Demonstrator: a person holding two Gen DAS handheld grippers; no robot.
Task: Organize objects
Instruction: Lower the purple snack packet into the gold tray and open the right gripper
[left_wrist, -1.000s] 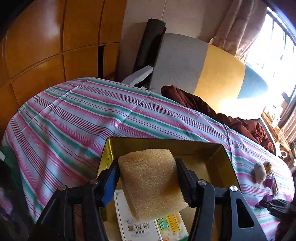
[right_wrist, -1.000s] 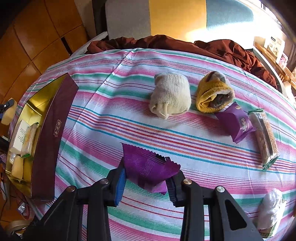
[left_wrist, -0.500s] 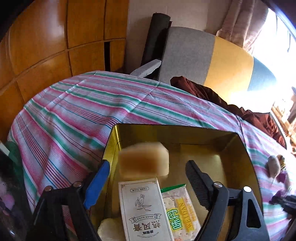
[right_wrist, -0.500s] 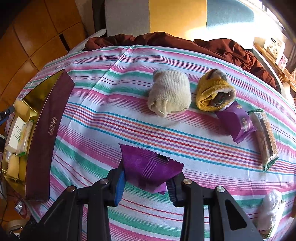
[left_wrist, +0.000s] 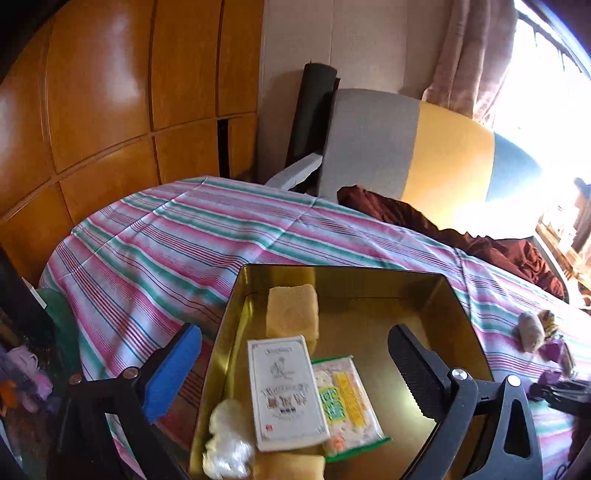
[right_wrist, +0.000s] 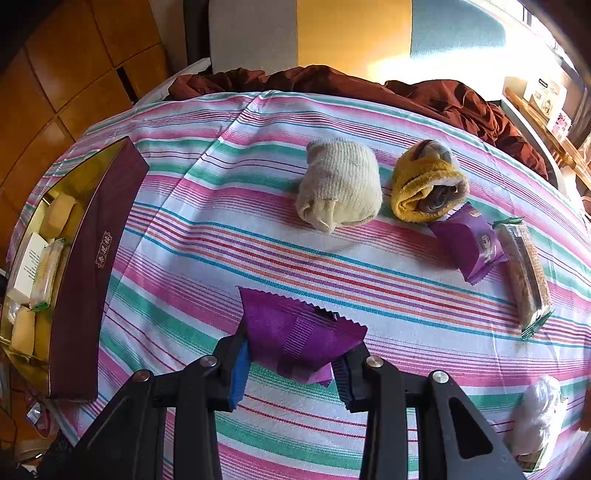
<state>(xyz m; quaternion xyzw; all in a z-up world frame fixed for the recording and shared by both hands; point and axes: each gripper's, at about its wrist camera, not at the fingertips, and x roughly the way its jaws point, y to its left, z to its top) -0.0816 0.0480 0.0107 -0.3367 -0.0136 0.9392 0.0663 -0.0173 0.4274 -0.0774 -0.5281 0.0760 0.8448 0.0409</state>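
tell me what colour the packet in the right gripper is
Purple packet, clearest in the right wrist view.

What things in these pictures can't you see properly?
- Purple packet held by the right gripper: the right wrist view shows only its plain back, so its label is hidden.
- Yellow sponge at the gold tin's near end: cut off by the bottom edge of the left wrist view.
- White box: its print is too small to read.
- Window: washed out by glare.

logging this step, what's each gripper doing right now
Left gripper: open, empty, above the gold tin.
Right gripper: shut on the purple packet.
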